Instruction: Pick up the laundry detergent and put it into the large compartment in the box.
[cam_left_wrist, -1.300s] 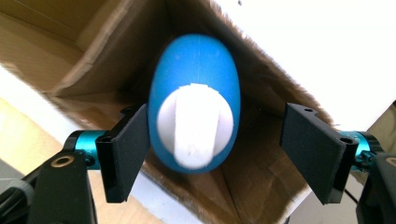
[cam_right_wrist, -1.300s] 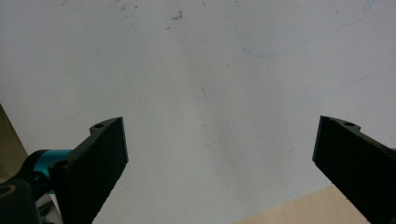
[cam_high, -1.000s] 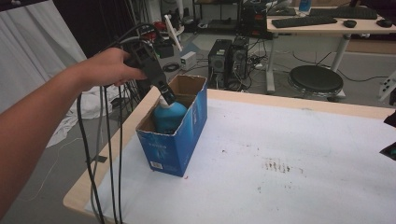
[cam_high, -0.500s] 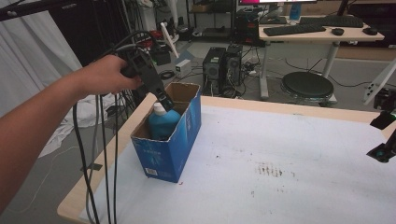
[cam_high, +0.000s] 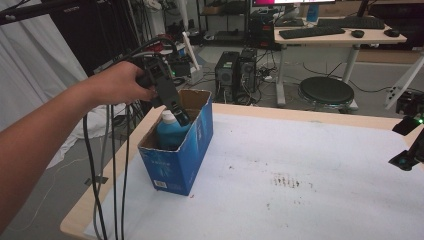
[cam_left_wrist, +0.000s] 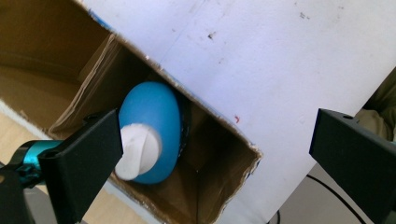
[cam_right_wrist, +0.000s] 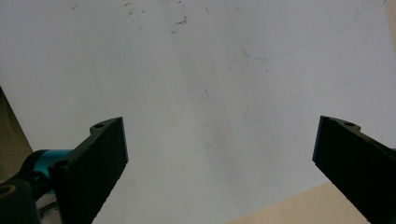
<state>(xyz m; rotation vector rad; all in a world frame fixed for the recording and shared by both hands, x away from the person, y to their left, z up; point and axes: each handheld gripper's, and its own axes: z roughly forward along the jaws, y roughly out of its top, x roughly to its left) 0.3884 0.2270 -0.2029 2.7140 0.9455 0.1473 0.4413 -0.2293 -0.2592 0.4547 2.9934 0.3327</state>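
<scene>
The box (cam_high: 182, 150) hides most of the blue bottle (cam_high: 170, 132).

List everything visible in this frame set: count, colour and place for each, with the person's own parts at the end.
bottle: 1, blue with a white cap, standing inside the box
box: 1, blue outside and brown inside, open-topped, on the table's left part
table: 1, wooden edge under a white cover with dark specks
round stool: 1, black, on the floor behind the table
desk: 1, pale, at the back with a keyboard on it
computer towers: 2, dark, on the floor
left gripper: 1, black, above the bottle's cap; jaws have just been opening, wide apart, pressing nothing
right gripper: 1, black, open above the white cover
left hand: 1, holding the left gripper
</scene>
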